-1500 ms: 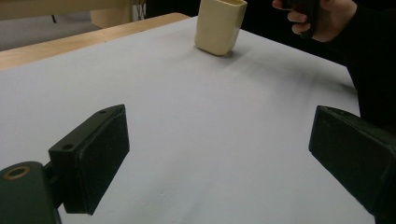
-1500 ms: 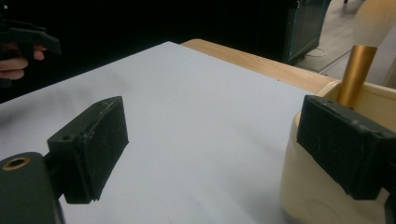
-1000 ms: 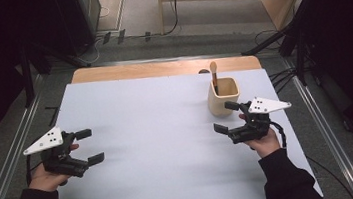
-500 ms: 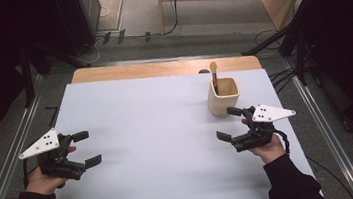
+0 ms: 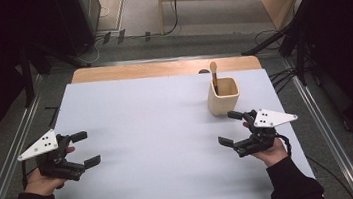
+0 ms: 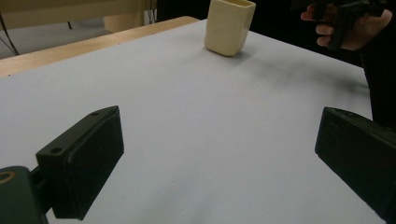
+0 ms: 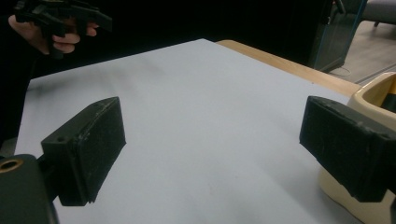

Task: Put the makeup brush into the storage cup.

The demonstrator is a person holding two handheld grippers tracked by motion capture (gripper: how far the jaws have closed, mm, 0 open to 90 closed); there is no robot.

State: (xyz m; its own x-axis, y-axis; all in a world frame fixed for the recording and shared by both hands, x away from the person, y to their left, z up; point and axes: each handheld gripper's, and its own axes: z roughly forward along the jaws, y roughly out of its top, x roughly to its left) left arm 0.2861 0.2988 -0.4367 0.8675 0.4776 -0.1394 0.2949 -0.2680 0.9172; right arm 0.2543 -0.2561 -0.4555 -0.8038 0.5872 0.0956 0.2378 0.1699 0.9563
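A cream cup (image 5: 223, 95) with a wooden spoon (image 5: 214, 70) standing in it sits at the far right of the white table top (image 5: 156, 117). My right gripper (image 5: 227, 128) is open just in front of the cup, with nothing between its jaws. My left gripper (image 5: 85, 149) is open near the left edge, also with nothing in it. In the left gripper view, the open left gripper (image 6: 219, 154) faces the cup (image 6: 229, 25) across bare table. In the right gripper view, the cup (image 7: 373, 95) lies just behind the right jaw of the open right gripper (image 7: 212, 144).
A wooden strip (image 5: 161, 68) runs along the table's far edge. Metal rails (image 5: 317, 113) flank both sides, with cables on the floor beyond. The other hand with its gripper shows far off in the left gripper view (image 6: 345, 18) and the right gripper view (image 7: 56, 18).
Both grippers have drifted a little back toward the near edge, the left one also slightly outward. Both stay open. The cup and spoon have not moved.
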